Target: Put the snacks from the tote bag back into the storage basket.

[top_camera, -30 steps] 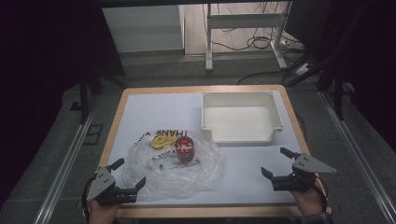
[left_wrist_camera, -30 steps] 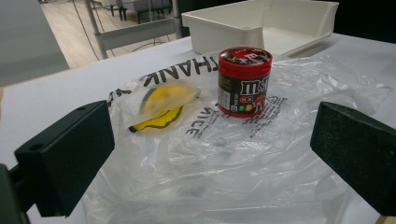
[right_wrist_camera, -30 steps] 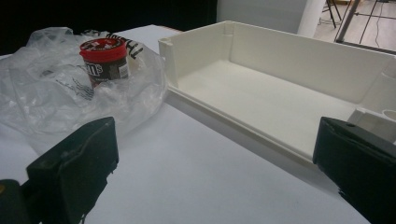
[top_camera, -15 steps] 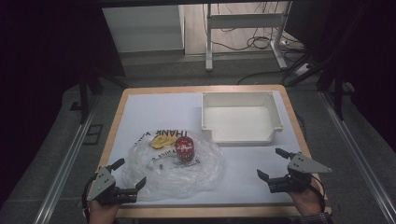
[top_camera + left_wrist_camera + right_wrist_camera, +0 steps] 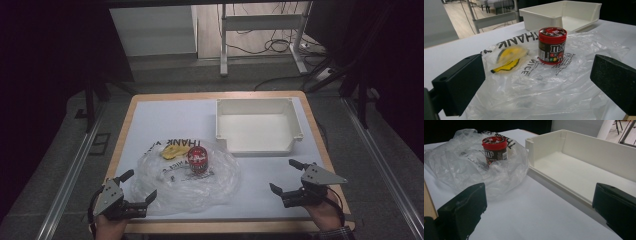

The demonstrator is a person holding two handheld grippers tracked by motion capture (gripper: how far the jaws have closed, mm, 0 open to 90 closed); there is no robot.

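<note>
A clear plastic bag (image 5: 200, 187) with black print and a yellow smiley (image 5: 174, 151) lies crumpled on the white table sheet. On it stands a small M&M's jar (image 5: 198, 160) with a red lid, upright. My left gripper (image 5: 140, 184) is open at the bag's near left edge, and its jaws frame the jar (image 5: 552, 45) and bag (image 5: 544, 90) from a short distance. My right gripper (image 5: 282, 174) is open at the near right, apart from the bag (image 5: 456, 167), with nothing between its jaws.
An empty white tray (image 5: 255, 102) sits at the far right of the table; its near wall (image 5: 564, 192) lies just ahead of my right gripper. The wooden table edge (image 5: 225, 227) runs along the front. Bare white sheet (image 5: 260, 175) separates the bag and right gripper.
My right gripper has shifted a little to the left, toward the bag. The left gripper, the jar and the bag have stayed where they were.
</note>
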